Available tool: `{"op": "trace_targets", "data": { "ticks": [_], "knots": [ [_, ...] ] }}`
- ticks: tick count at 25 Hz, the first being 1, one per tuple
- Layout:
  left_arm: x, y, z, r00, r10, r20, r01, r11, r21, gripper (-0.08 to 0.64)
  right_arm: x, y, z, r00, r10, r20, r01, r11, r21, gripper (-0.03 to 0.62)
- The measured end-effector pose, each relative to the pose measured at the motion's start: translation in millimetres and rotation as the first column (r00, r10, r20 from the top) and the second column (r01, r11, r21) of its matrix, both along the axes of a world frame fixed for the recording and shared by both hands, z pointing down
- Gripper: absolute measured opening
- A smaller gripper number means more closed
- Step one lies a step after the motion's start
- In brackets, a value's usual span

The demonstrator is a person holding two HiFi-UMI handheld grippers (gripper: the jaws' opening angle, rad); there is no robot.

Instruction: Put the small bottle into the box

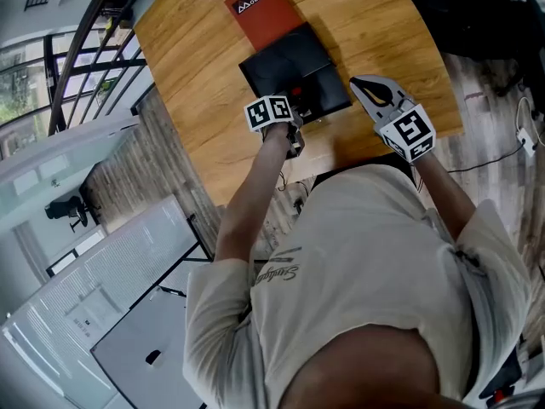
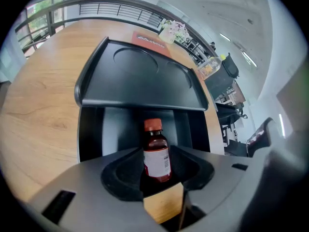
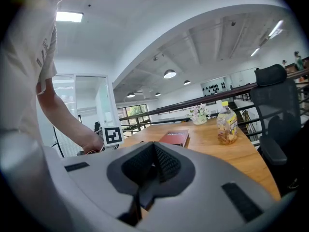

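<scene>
A small brown bottle (image 2: 156, 153) with an orange cap and white label stands upright in the front part of the open black box (image 2: 140, 81). Its base is hidden behind the jaws. My left gripper (image 2: 161, 185) is open, with the bottle between its pads and a narrow gap showing on the bottle's right side. In the head view the orange bottle cap (image 1: 296, 90) shows inside the box (image 1: 281, 62), with the left gripper (image 1: 291, 118) at the box's near edge. My right gripper (image 1: 362, 85) hovers to the right of the box, shut and empty, its jaws (image 3: 153, 163) meeting.
A red booklet (image 1: 262, 8) lies beyond the box on the wooden table (image 1: 196, 75). Farther off stand a yellow drink bottle (image 3: 226, 123) and a flower pot (image 3: 199, 114). A black office chair (image 3: 277, 115) is off the table's right side. The table's near edge is by the person's body.
</scene>
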State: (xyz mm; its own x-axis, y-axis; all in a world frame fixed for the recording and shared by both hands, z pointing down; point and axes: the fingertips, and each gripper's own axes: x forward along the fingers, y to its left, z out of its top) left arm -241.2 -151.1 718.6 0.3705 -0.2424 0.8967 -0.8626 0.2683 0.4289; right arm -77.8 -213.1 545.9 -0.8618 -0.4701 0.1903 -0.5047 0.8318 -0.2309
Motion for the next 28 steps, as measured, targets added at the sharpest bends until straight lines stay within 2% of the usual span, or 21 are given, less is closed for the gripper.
{"op": "trace_targets", "data": {
  "ticks": [3,5,9,11,14,18,20,24,28],
  "knots": [
    [-3,-5,-14,0.999,-0.028,0.019,0.026,0.997,0.073,0.173,-5,1,1,0.999,-0.032,-0.001,0.032,0.999,0.01,-0.006],
    [-8,-9,-26,0.997,-0.042,0.057,0.034,0.989,0.144,0.149,-8,2,-1,0.999,-0.049,-0.006,0.049,0.999,0.022,-0.005],
    [-14,-7,-52,0.992,-0.068,0.106,0.037,0.961,0.276,0.076,-16,12,-12,0.997,-0.074,-0.019,0.075,0.996,0.049,-0.006],
    [-17,-5,-69,0.986,-0.069,0.149,0.014,0.938,0.347,0.04,-17,18,-16,0.997,-0.077,-0.032,0.079,0.995,0.059,-0.006],
    [-16,0,-100,0.979,-0.059,0.195,-0.038,0.886,0.463,0.035,-16,28,-21,0.996,-0.066,-0.058,0.07,0.996,0.06,-0.006],
    [-17,18,-130,0.99,-0.085,0.114,0.004,0.821,0.571,0.034,-23,50,-36,0.996,-0.066,-0.061,0.07,0.995,0.066,-0.005],
    [-24,30,-137,0.987,-0.114,0.111,0.023,0.794,0.608,0.032,-26,62,-42,0.994,-0.076,-0.073,0.081,0.994,0.077,-0.006],
    [-41,49,-162,0.978,-0.136,0.158,-0.012,0.72,0.694,0.031,-34,78,-60,0.992,-0.08,-0.095,0.092,0.987,0.13,-0.006],
    [-38,51,-194,0.969,-0.096,0.225,-0.114,0.637,0.763,0.031,-29,80,-81,0.992,-0.06,-0.111,0.08,0.978,0.19,-0.006]
  ]
}}
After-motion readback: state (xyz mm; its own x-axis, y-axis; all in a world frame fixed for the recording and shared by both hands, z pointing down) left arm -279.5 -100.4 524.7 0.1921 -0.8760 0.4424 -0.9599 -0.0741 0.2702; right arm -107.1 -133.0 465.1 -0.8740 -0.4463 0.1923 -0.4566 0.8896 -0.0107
